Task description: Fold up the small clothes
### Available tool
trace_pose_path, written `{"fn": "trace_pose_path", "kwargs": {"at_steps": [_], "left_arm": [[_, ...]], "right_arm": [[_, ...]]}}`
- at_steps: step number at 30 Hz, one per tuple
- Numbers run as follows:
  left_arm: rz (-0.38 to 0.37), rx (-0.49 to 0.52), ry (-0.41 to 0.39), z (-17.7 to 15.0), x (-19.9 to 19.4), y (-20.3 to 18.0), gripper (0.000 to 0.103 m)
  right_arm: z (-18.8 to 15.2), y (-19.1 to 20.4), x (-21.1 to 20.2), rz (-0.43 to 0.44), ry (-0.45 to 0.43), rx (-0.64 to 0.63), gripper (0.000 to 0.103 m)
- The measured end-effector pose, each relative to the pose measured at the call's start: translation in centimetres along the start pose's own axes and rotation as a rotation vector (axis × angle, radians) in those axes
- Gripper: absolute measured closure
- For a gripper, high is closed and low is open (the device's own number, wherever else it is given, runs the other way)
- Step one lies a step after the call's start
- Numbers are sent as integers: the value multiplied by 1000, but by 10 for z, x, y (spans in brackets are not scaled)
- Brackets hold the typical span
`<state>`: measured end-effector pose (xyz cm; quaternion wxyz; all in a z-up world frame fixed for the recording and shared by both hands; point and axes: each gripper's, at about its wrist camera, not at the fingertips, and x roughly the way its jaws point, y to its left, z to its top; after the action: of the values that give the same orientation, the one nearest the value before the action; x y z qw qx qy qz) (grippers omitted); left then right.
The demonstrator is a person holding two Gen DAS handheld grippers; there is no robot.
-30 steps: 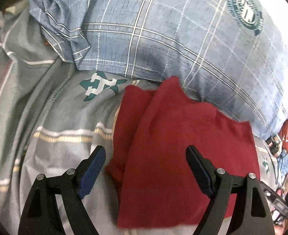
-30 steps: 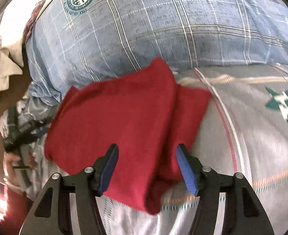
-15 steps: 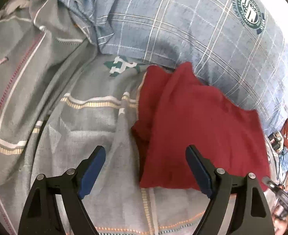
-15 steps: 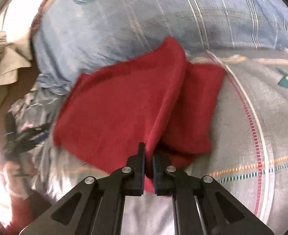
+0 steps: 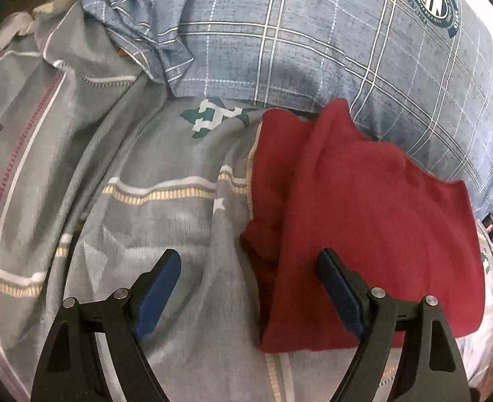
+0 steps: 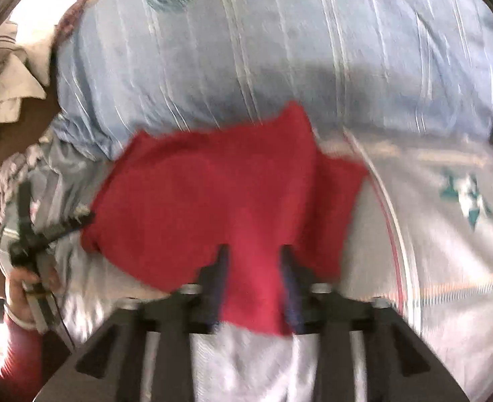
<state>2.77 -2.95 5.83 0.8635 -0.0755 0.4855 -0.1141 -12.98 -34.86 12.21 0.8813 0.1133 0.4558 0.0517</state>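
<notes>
Now red cloth (image 6: 233,194) between parted right claw (image 6: 255,261) fingers, on bedsheet (image 6: 430,268).

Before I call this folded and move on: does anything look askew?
Yes. The red cloth lies uneven: its left layer bunches beside the top layer, and its far corner rides up on the pillow.

bed (image 5: 152,174): grey striped sheet | on it: red cloth (image 5: 363,221), blue plaid pillow (image 5: 313,40)

Left wrist view is sharp, fisheye-curved at its edges; right wrist view is motion-blurred, with upper-left glare.
</notes>
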Motion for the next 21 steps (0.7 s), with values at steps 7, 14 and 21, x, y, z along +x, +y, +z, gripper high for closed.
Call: {"fn": "trace_pose_path", "kwargs": {"at_steps": [7,14,21], "left_arm": [[-40,-51,53,2,16,10,17],[-40,-57,57,9,25,11,17],[-43,-52,63,12,29,11,17]], "right_arm": [[65,86,58,162,-9,-117,53],[92,169,157,197,86,-266,57],[106,195,237,149,172,-297,61]]}}
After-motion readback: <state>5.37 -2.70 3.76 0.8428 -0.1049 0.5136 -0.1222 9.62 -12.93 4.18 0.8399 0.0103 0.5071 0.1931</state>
